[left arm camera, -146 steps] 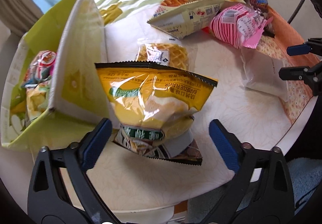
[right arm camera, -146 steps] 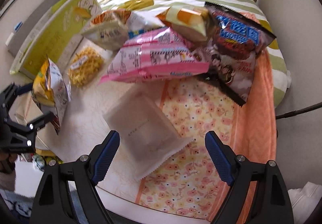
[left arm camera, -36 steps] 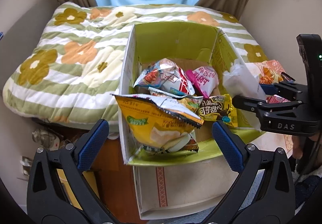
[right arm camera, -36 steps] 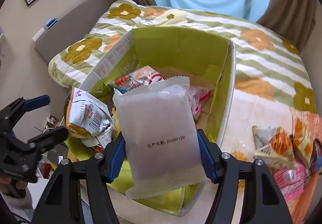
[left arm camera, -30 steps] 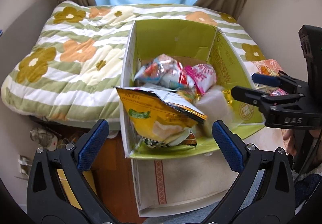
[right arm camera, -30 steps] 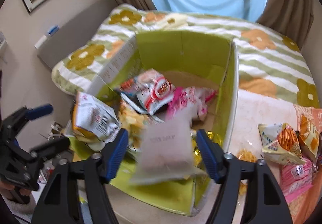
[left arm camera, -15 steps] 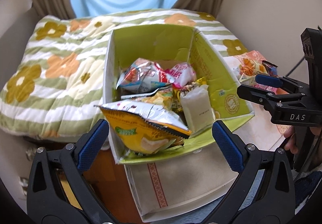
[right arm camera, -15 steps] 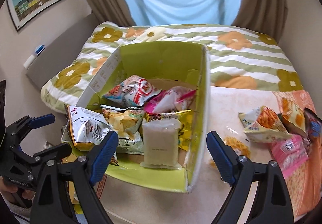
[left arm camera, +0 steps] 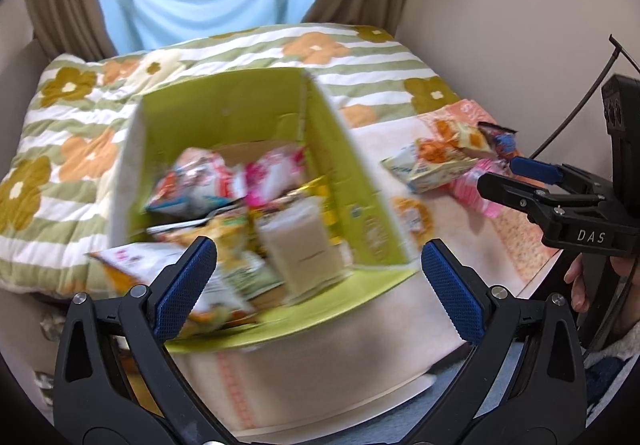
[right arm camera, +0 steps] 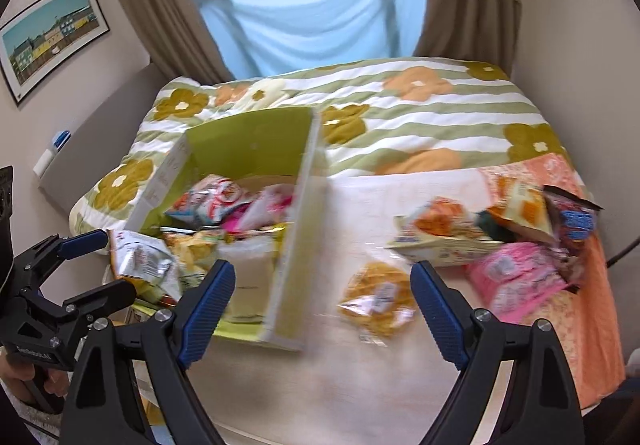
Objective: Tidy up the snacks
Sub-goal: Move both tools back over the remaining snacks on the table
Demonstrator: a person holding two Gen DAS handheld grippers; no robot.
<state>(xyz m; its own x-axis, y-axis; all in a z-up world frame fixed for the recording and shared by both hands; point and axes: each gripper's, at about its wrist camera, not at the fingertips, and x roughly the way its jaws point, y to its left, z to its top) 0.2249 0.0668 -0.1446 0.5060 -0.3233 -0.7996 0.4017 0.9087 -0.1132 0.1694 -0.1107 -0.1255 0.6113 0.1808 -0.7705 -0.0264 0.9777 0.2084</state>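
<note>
A green cardboard box (left arm camera: 224,113) holds several snack packs, among them a plain white pack (left arm camera: 300,245) at its near right. A yellow chip bag (left arm camera: 128,269), blurred, lies at the box's near left corner behind my left finger. My left gripper (left arm camera: 316,285) stands open over the box's front edge with nothing pressed between its pads. In the right wrist view the box (right arm camera: 248,141) is at the left. My right gripper (right arm camera: 322,305) is open and empty over the box's right wall and the table. A waffle pack (right arm camera: 378,297) lies just ahead of it.
Loose snacks lie on the white table (right arm camera: 360,385): a cream and orange bag (right arm camera: 440,233), a pink pack (right arm camera: 516,277) and a dark bag (right arm camera: 572,221) on an orange floral cloth (right arm camera: 580,325). A flowered bed (right arm camera: 420,117) lies behind. A hand (left arm camera: 580,277) holds the right gripper.
The white pack has left my right gripper and now lies in the box. The yellow bag rests at the box's near left corner. Both grippers have swung right, toward the table.
</note>
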